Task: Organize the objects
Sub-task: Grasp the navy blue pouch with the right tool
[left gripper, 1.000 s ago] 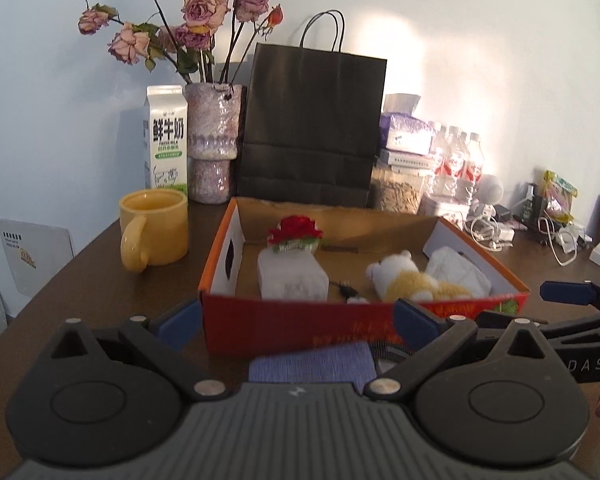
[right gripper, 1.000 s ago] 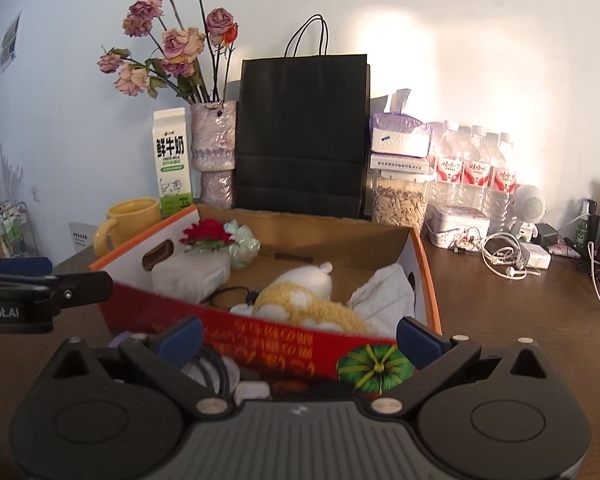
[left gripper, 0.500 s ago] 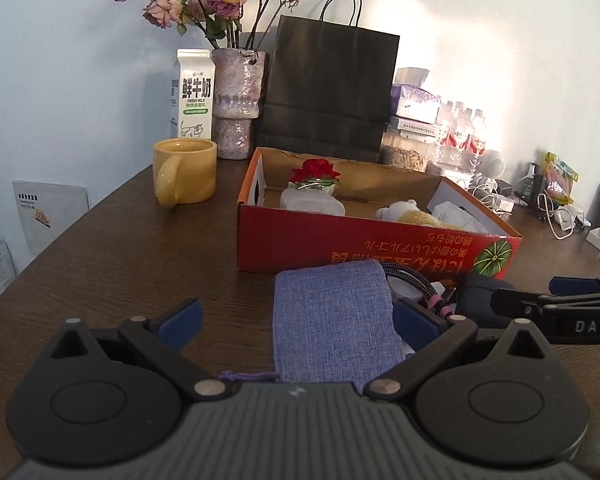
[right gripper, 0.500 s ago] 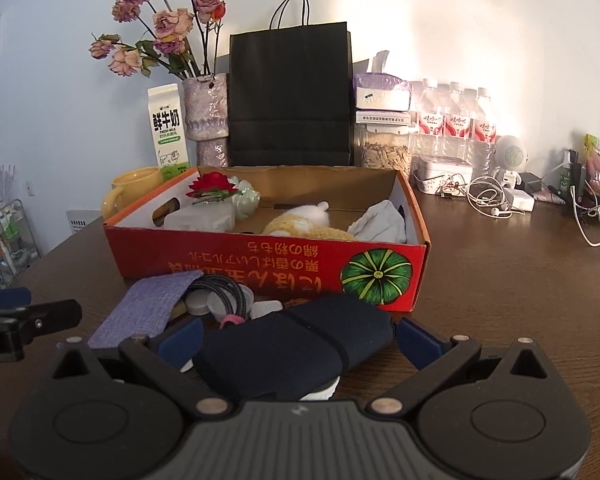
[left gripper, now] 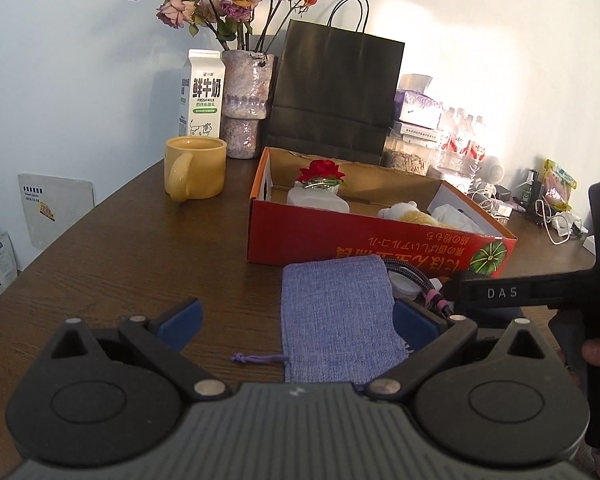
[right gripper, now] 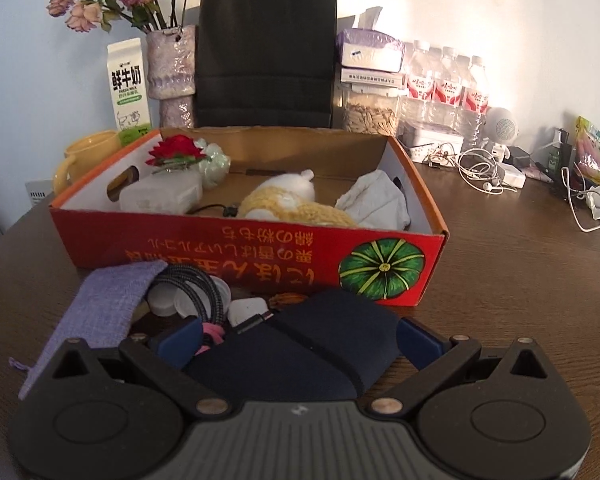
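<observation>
our left gripper (left gripper: 296,316) spread over the pouch (left gripper: 337,312), our right gripper (right gripper: 300,338) spread around the case (right gripper: 296,348), box (right gripper: 244,252) behind

On the worktop (right gripper: 520,280) the cardboard box (right gripper: 260,248) sits at the middle; in it a plush toy (right gripper: 292,196) lies centrally, a crumpled cloth (right gripper: 376,200) at its 3 o'clock and a flower (right gripper: 176,150) at its 10 o'clock. Behind the box, at 12 o'clock, stands a paper bag (right gripper: 266,52), with a vase (right gripper: 172,76) and a milk carton (right gripper: 128,84) to its 9 o'clock and water bottles (right gripper: 444,84) to its 3 o'clock. A mug (left gripper: 196,168) stands at the box's 9 o'clock. Before the box, at 6 o'clock, lie a fabric pouch (left gripper: 340,316), a coiled cable (right gripper: 196,286) and a dark case (right gripper: 300,352), left to right.
</observation>
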`<state>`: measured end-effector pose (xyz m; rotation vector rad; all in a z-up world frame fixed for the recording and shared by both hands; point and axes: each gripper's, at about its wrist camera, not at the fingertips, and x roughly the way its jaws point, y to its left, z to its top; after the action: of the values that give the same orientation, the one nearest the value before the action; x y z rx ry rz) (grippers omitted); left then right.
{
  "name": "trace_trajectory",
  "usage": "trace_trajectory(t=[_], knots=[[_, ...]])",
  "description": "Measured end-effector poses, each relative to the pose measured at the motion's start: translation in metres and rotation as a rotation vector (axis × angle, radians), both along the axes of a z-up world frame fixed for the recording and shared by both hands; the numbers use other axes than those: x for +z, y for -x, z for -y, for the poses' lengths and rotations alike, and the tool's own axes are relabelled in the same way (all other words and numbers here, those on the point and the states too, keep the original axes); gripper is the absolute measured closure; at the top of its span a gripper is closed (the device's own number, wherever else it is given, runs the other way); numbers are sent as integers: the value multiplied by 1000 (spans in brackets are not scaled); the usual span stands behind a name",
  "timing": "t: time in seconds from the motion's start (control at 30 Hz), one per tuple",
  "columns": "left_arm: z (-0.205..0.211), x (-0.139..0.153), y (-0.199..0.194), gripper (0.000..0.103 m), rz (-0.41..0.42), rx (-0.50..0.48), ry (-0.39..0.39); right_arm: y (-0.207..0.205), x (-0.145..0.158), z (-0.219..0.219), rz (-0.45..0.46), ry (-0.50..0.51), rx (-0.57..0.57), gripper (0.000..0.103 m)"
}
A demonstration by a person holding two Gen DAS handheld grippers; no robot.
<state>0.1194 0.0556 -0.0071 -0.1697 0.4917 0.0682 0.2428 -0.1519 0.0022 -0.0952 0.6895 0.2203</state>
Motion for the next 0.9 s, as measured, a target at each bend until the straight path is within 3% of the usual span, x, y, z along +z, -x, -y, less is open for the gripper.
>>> trace_trajectory(t=[0.5,0.67,0.9], knots=[[4,-9,-3,0,-31,0,2,14,-6,32,6,20,68,11],[5,-8,-3,0,-36,6,-10,2,-14,25,-5,32,89,29],[6,-10,-7,0,-54,18,-28,-4,-18,34,7,-21,133,29]])
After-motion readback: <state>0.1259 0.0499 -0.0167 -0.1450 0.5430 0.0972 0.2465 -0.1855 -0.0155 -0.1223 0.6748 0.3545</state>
